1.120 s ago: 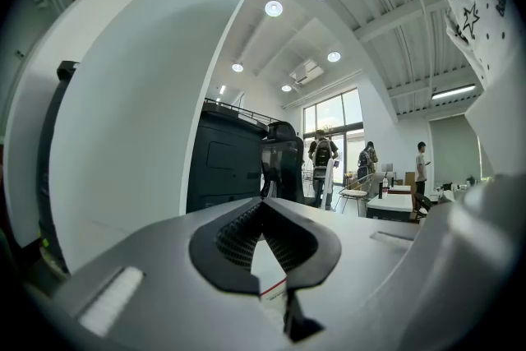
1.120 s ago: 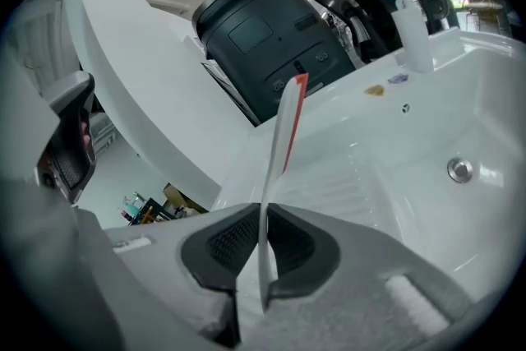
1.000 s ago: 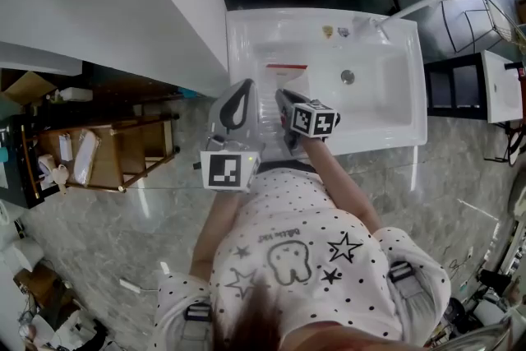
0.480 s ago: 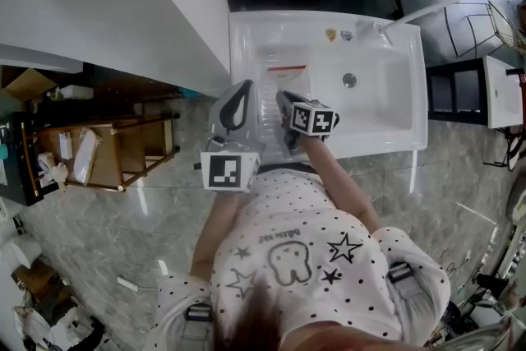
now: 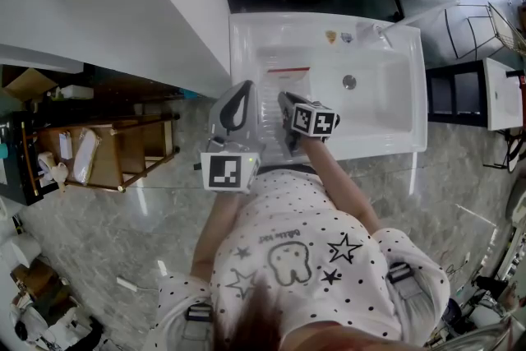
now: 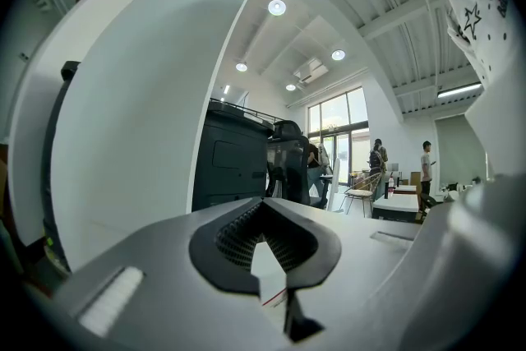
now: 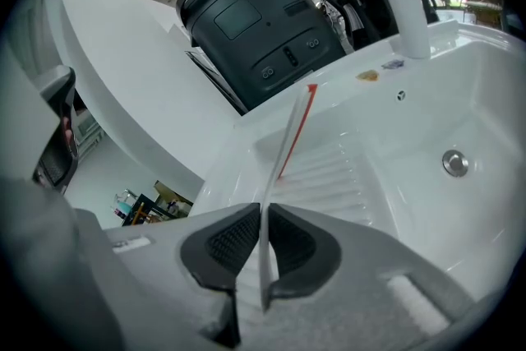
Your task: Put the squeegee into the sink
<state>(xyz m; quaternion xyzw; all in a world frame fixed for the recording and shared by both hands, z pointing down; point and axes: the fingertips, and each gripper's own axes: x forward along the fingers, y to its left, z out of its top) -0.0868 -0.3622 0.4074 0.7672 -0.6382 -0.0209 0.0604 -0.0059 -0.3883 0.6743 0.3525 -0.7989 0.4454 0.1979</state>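
You are holding the squeegee (image 7: 288, 136) in your right gripper (image 7: 263, 208). Its thin clear blade is running edge-on between the two dark pads, which are nipping it on both sides. The jaws have just been opening a little, with the squeegee between them. The blade is reaching forward and up from the jaws, ending in a red strip.

In the head view, that red strip (image 5: 287, 70) is sitting over the ribbed left part of the white sink (image 5: 417, 86), to the left of the round drain (image 5: 349, 81). The right gripper (image 5: 285, 99) is tilting down over the sink's near rim. Whether the squeegee's far end is touching the ribbed floor cannot be told.

You are keeping your left gripper (image 5: 242, 88) level, just beside the right one, over the sink's near left corner. In its own view, the left gripper (image 6: 263, 205) is showing its pads meeting at the tips, with nothing caught between them.

A black machine (image 7: 246, 20) is standing behind the sink's far rim.
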